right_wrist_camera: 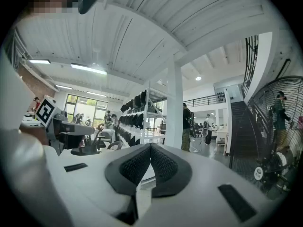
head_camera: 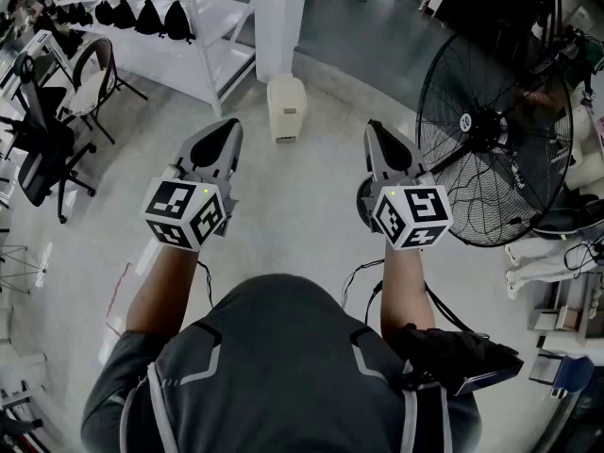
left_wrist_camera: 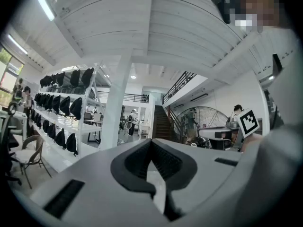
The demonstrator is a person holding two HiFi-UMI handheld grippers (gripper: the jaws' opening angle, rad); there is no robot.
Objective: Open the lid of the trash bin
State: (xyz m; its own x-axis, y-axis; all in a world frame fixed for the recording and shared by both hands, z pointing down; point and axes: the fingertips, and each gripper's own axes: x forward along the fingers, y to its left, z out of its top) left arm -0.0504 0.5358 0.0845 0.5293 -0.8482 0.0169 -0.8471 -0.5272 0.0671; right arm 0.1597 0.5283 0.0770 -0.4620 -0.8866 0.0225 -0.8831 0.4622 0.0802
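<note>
Trash bin (head_camera: 287, 108): a small pale one with its lid down, standing on the floor (head_camera: 283, 215) at the foot of a white pillar (head_camera: 281, 17), well ahead of both grippers. The left gripper (head_camera: 229, 128) and right gripper (head_camera: 375, 130) hang side by side in mid-air, pointing towards it, each with its jaws pressed together on nothing. The task looks barely begun: this is the approach. Next, the person would need to step closer, lower one gripper to the lid's front edge, part the jaws or hook under it, and lift. A large fan (head_camera: 491, 140) stands off to the right.
</note>
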